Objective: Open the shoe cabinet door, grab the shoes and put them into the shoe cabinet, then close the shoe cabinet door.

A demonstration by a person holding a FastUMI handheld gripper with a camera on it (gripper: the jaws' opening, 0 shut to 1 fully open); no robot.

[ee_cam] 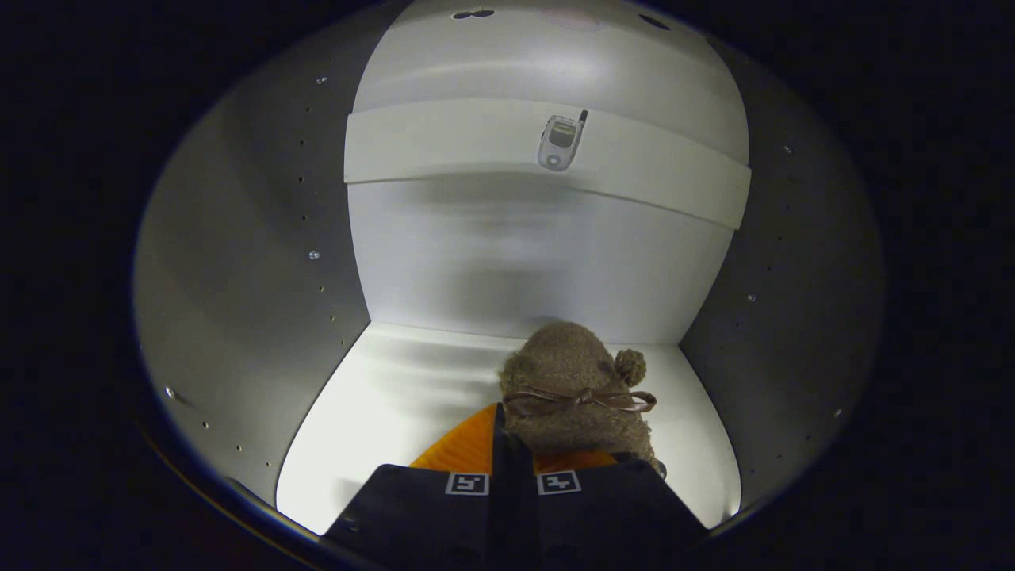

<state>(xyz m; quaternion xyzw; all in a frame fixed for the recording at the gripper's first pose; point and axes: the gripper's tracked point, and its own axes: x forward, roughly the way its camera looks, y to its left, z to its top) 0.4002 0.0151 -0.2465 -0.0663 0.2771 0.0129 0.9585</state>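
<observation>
I am looking into the white shoe cabinet (444,262), with its door open behind the view. A fuzzy brown slipper (571,381) with a thin ribbon bow, a small pom-pom and an orange sole (464,448) sits just ahead of my fingers, over the cabinet's bottom shelf (381,396). My gripper (503,440) is shut, the two fingers pinched together on the slipper's orange edge. Whether the slipper rests on the shelf or hangs just above it I cannot tell.
The cabinet's grey side walls (254,262) carry rows of peg holes and stand close on both sides. A white cross rail (444,143) spans the back panel higher up, with a small metal fitting (561,141) on it. Bare shelf lies left of the slipper.
</observation>
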